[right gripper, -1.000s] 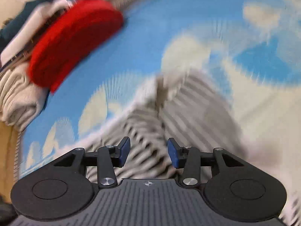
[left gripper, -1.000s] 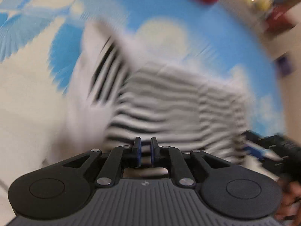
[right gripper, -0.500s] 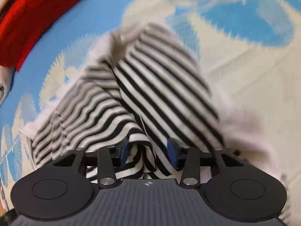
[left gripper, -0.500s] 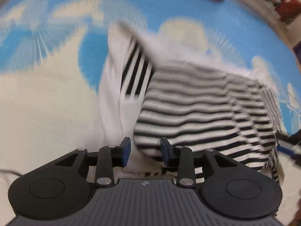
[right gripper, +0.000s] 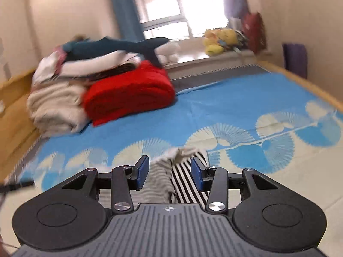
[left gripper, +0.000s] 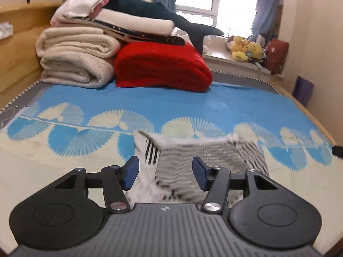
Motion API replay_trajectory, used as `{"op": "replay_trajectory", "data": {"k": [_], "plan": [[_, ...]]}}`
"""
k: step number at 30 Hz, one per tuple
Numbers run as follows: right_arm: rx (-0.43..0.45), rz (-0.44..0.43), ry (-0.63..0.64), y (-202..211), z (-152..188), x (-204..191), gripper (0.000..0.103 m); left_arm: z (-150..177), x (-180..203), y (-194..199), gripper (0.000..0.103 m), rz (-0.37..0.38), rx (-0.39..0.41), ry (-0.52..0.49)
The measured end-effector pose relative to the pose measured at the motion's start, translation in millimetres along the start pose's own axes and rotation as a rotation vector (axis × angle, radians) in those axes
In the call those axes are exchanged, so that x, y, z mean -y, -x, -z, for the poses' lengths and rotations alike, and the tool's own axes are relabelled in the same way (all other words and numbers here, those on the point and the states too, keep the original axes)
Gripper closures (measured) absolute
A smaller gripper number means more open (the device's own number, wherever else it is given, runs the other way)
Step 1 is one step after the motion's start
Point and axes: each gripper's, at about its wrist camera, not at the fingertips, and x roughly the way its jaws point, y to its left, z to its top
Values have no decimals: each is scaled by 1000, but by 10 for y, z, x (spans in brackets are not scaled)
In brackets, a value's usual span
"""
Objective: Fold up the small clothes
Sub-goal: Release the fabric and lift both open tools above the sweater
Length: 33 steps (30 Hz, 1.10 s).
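A small black-and-white striped garment (left gripper: 193,156) lies folded on the blue and cream patterned bedsheet (left gripper: 150,105), just ahead of both grippers. My left gripper (left gripper: 165,172) is open and empty, raised a little above the garment's near edge. My right gripper (right gripper: 169,172) is open and empty too, with the striped garment (right gripper: 184,177) seen between and below its fingers. The garment's near part is hidden behind the gripper bodies.
At the head of the bed a folded red blanket (left gripper: 160,66), cream quilts (left gripper: 75,57) and a dark blue plush shark (left gripper: 154,12) are stacked. Yellow plush toys (left gripper: 246,49) sit on the window sill. The wooden bed frame (right gripper: 300,79) runs along the right.
Both grippers have lifted and tilted up from close over the garment, so the room now shows. The left gripper went from shut to open and let the garment go.
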Motion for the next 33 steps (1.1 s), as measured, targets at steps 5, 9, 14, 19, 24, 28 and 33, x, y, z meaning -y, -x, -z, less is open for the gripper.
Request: {"op": "replay_trajectory", "data": {"k": [5,9,14,19,24,28,33], "plan": [[-26,25,87,387,549,89,57,908,31,348,43,-10,-52,-86],[-70,97,78,452,997,238,57,1318,88,310,43,-11,-100,-135],[-119,167,101,391,1297,281,59,1392,36,339,43,-31,-127,-137],[-110,167,124,371,1327,257,60,1436,-107,412,43,-4,-72,-109],[-144,180,92,249,1373,320,60,1686,-323,45,64,-50,-229,-2],[-222,155,-28,101,1397,510,60,1635,-502,-93,64,-24,-234,109],[-331,138,-161,-109,1518,724,58,1676,-867,-294,62,-37,-308,361]]}}
